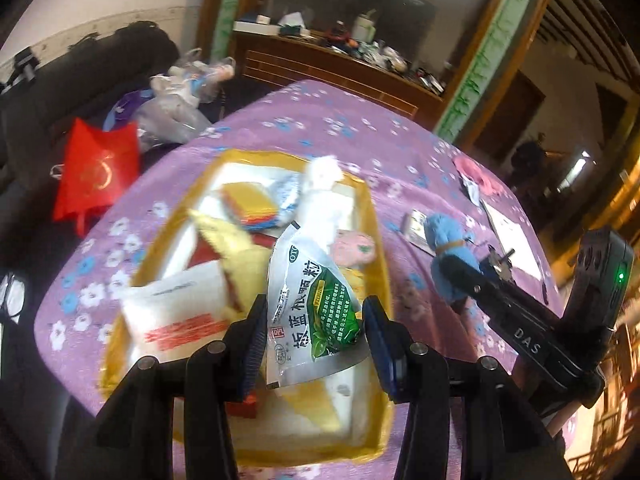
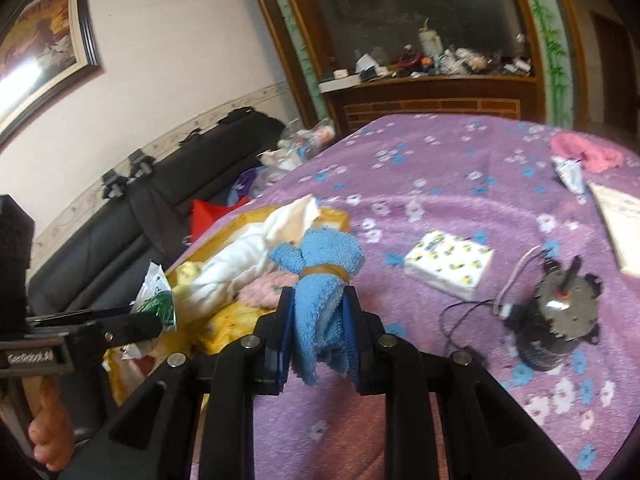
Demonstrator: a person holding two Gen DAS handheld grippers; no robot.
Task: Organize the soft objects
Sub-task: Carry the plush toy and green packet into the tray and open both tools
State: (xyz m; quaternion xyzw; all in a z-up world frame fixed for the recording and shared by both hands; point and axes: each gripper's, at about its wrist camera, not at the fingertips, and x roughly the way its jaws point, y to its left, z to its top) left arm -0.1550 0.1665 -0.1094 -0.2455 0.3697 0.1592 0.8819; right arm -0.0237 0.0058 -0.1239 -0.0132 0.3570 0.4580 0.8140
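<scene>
My left gripper is shut on a silver and green sachet, which it holds above a yellow box on the purple flowered cloth. In the box lie a white tissue pack, a yellow cloth, a stack of coloured sponges, a white cloth and a pink cloth. My right gripper is shut on a blue towel bundle tied with a rubber band. It hangs over the table just right of the box. The same bundle shows in the left wrist view.
On the purple cloth lie a patterned tissue pack, a small motor with wires, a paper sheet and a pink cloth. A red bag and plastic bags sit on the black sofa left of the table.
</scene>
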